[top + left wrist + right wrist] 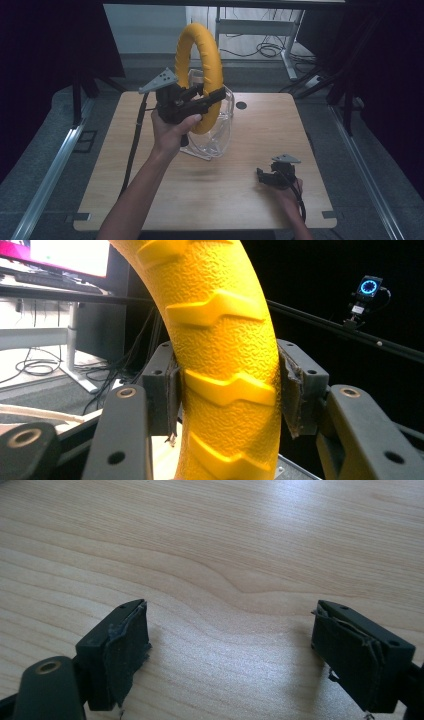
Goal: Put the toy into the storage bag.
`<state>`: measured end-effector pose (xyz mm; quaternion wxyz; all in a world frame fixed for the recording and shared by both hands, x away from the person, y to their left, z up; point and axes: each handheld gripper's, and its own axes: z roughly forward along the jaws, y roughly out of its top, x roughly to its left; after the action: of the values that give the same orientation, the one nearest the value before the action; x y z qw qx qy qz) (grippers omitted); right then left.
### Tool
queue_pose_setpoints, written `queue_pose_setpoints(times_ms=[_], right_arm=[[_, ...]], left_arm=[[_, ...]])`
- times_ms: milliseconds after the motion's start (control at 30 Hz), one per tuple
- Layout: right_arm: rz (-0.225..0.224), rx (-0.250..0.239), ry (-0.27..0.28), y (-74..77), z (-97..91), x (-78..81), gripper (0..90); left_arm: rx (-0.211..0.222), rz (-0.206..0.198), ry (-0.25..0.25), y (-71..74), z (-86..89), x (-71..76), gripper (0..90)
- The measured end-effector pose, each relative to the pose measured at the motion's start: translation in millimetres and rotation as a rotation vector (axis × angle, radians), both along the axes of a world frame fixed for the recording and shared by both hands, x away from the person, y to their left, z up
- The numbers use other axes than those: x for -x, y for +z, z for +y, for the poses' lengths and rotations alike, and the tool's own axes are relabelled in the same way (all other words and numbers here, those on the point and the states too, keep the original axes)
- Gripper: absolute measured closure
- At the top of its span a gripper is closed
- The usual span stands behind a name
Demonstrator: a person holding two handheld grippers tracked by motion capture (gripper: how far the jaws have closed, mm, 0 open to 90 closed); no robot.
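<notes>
A yellow ring (199,75) with a ridged, textured surface is held upright above the wooden table (150,165). My left gripper (202,100) is shut on the ring's lower part, its black jaws reaching right across the band. In the left gripper view the pads (171,395) press both sides of the yellow ring (225,365). Behind and below the ring stands a clear plastic container (217,132). My right gripper (265,176) rests low near the table's front right, open, with bare wood between its pads (127,652).
A small black round hole (241,105) marks the table's back centre. Beyond the far edge are a desk frame and cables on the floor (265,50). Metal rails (50,175) run along both sides of the table.
</notes>
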<state>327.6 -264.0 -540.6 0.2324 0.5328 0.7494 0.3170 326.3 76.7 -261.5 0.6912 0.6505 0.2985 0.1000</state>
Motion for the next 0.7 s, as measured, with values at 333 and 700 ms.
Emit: queue_pose_setpoints(times_ms=[333,700], right_arm=[[0.002,-0.002,0.000,0.0,0.1,0.1,15.4],[0.002,-0.002,-0.001,0.1,0.2,0.1,15.4]], left_arm=[[0.000,0.006,-0.016,0.9,-8.3,-1.8,49.7],[-0.013,0.017,-0.034,-3.0,-20.2,-6.7,49.7]])
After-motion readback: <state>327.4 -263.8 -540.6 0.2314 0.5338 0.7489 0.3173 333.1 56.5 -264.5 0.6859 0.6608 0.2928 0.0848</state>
